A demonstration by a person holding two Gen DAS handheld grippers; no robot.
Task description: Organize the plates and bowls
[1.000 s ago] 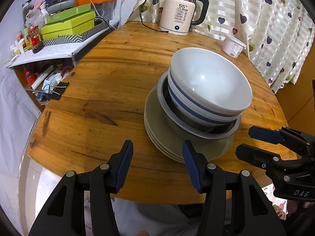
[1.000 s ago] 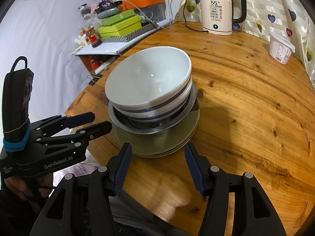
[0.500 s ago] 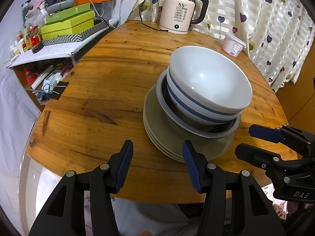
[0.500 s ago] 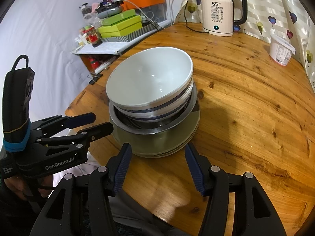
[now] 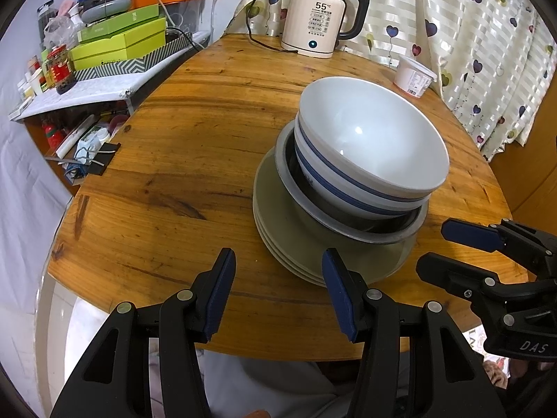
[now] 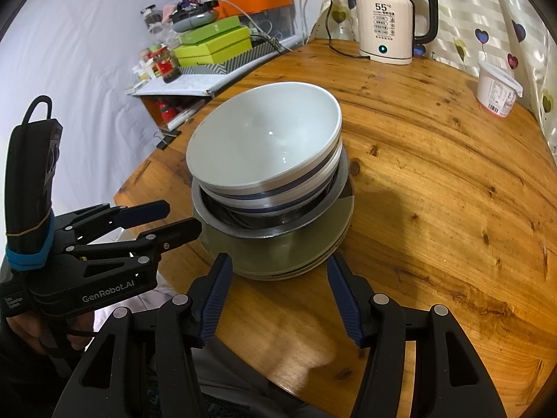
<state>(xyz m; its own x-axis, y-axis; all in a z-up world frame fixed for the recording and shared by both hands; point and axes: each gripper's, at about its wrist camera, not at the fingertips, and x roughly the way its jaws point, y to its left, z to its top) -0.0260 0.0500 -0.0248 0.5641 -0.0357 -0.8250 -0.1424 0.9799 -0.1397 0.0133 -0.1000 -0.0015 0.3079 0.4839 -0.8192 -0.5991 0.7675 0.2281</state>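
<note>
The left gripper (image 5: 276,285) hangs over the near edge of the round wooden table (image 5: 181,160), its blue-padded jaws apart with nothing between them. Just ahead of its right jaw, and a little to the right, stands the stack of dishes: grey-green plates (image 5: 278,244) at the bottom, a metal bowl (image 5: 351,230) on them, and white bowls with a blue band (image 5: 369,146) nested inside, the top one tilted slightly. The near rim of the plates reaches close to the tip of that right jaw but is not touching it.

The right gripper (image 6: 278,285) also points down toward the table from the near edge, its jaws spread and empty. From here the same plates (image 6: 278,261) lie directly ahead, their near rim between and just beyond the two fingertips, apart from both pads; the metal bowl (image 6: 243,226) and the white bowls (image 6: 264,142) rise behind. In the left wrist view the right gripper appears to the right of the stack, and in the right wrist view the left gripper (image 6: 174,221) appears to the left of it, held by a hand (image 6: 38,331) low in that corner. So the stack sits between the two tools.

Far beyond the stack, at the back of the table, stand a cream electric kettle (image 5: 318,24) and, to its right, a white plastic tub (image 5: 414,76). Off to the left beyond the table edge is a shelf with green boxes (image 5: 118,45)
</note>
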